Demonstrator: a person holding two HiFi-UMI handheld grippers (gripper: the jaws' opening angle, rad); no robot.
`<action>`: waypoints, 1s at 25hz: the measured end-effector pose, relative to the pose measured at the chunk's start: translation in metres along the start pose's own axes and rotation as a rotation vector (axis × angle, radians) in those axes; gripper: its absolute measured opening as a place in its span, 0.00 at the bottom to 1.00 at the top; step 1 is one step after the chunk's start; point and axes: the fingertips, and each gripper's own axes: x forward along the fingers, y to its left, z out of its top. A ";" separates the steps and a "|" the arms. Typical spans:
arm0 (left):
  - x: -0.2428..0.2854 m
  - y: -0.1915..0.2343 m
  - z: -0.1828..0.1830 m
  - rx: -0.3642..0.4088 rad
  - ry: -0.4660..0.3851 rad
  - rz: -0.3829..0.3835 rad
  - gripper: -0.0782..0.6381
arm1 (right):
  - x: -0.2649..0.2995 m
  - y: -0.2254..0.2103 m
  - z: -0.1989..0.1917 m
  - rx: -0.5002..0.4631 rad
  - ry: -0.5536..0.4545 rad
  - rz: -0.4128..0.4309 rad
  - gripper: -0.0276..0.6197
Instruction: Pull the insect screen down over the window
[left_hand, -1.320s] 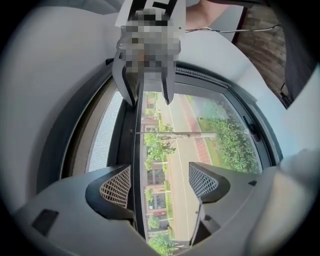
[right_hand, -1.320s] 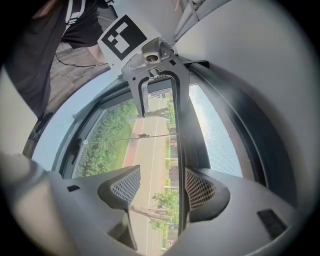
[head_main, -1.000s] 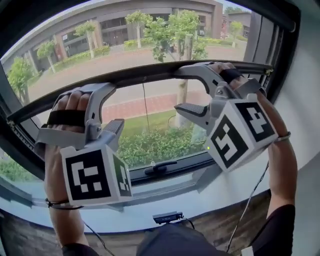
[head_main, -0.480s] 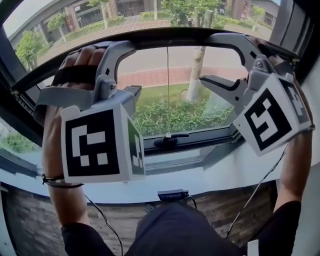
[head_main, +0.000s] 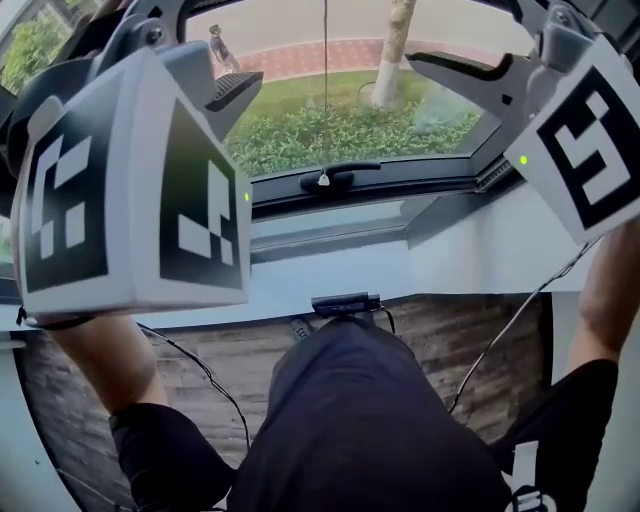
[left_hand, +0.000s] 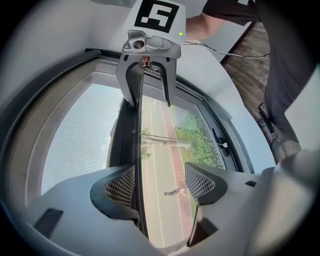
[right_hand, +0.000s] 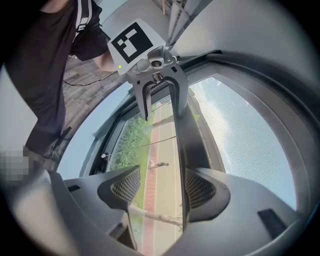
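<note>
Black cloth covers the person's lap (head_main: 370, 420) nearest me, with both arms raised above it. The grey left tool (left_hand: 160, 182) sits astride the insect screen's dark bottom bar (left_hand: 127, 125). Its jaws are partly apart and have just been closing. The bar lies right beside one meshed pad, and daylight shows between it and the other. The right tool (right_hand: 160, 187) straddles the same bar further along, its jaws also apart, with the bar close to one pad only. The pale mesh (left_hand: 80, 135) hangs on the side of the bar away from the black window handle (head_main: 335, 175), and the glass by the handle is uncovered. Past the white sill (head_main: 330, 265) lie a hedge (head_main: 330, 130), a brick-red path (head_main: 300, 55) and a walker (left_hand: 175, 191).
</note>
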 end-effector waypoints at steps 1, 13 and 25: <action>0.000 -0.001 0.000 -0.003 0.002 0.000 0.57 | 0.000 0.001 0.000 0.002 0.001 0.006 0.48; -0.005 -0.007 -0.001 -0.024 -0.014 -0.077 0.56 | -0.003 0.008 0.001 0.034 0.012 0.081 0.48; 0.028 -0.084 -0.002 -0.029 -0.065 -0.246 0.56 | 0.034 0.075 -0.018 0.054 0.011 0.200 0.48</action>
